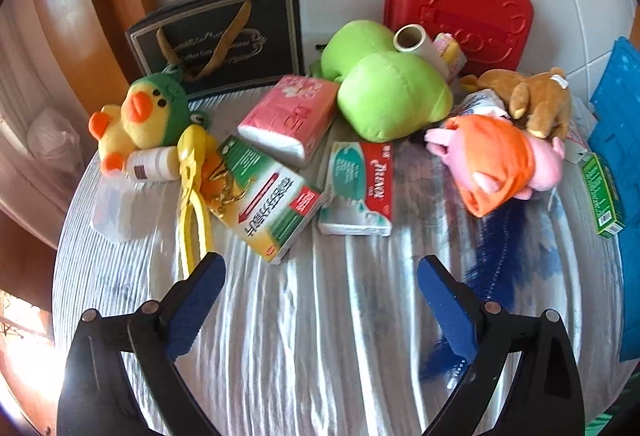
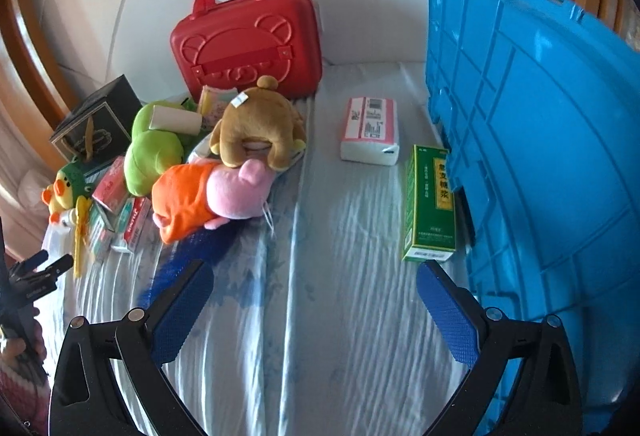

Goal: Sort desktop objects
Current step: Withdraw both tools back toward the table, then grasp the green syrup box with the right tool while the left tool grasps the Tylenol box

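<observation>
Both tools, left (image 1: 322, 272) and right (image 2: 314, 278), gaped wide and empty; the green box (image 2: 430, 204) at right (beside the crate (image 2: 540, 140)) wanted a square, mid-body pinch.

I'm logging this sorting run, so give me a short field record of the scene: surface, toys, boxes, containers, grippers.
surface: table with pale striped cloth
toys: duck, green plush, brown bear lying on the pink and orange plush
boxes: pink tissue pack and green box apart from the pile, near the blue crate
containers: red case, black gift bag
left gripper: open, empty
right gripper: open, empty
</observation>
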The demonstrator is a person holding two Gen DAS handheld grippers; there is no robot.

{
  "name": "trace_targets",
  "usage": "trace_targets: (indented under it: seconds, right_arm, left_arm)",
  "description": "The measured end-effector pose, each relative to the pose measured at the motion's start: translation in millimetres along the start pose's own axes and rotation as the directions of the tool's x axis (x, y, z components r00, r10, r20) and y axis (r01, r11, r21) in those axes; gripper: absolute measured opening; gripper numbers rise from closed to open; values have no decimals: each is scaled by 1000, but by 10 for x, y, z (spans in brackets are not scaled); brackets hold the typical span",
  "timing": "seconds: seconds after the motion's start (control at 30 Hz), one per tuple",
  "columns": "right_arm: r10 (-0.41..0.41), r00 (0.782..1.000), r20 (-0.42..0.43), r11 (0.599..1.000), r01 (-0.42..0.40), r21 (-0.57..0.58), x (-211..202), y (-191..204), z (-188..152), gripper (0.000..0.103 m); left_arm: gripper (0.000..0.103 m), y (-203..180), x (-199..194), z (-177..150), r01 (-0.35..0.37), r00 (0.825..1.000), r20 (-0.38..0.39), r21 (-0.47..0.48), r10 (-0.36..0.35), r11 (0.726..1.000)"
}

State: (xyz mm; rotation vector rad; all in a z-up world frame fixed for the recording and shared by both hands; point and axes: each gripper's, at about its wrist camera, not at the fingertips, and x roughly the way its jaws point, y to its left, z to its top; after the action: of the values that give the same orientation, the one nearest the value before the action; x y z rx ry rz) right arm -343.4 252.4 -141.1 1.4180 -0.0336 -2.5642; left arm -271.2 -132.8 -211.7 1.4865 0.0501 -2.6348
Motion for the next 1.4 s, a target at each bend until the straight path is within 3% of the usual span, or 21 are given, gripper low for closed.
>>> trace_targets:
  seconds: [0.2,0.6,0.8,0.83,0.93,1.0,1.17,1.2,1.37,1.4]
  right_arm:
    - [-7,997,-76,1000,8,7,459,37,85,103]
    - [-113,981,-160,980,136,143,1121,-421,32,103]
    - [-279,955,-97,943,292,161,1463,-562,27,103]
    - [-313,946,-78,934,322,157,1519,-559,31,103]
    - [-503,864,-34,853,502,143,1695,-514,30,103]
    - [-573,819,-3,809,567,154,1763,-483,18,103]
    - [-657,754,-7,736,644,208,1822,-483,-20,103]
    - [-684,729,-17,708,670,223,1825,-493,-36,103]
    - [-751,658,-53,608,720,335,1878,-700,47,103]
    - [-763,642,-73,584,734,347,1901,-725,70,103]
  left_arm:
    - [98,40,350,54,7,998,-69,-18,-8,1000]
    - [98,-584,1121,531,121,983,-146,67,-110,990]
    - [98,-657,1500,685,91,981,-178,88,-74,992]
    - [98,-654,1581,695,103,976,-202,75,-86,992]
    - [100,-724,1662,726,100,979,-187,98,-80,990]
    - [100,-743,1692,759,105,980,-181,91,-88,990]
    - [100,-799,1739,819,103,982,-168,91,-87,990]
    - [100,-806,1744,823,102,982,-166,90,-87,991]
    - [98,-832,1770,853,105,982,-168,94,-88,990]
    - [93,-834,1772,870,106,982,-165,94,-89,990]
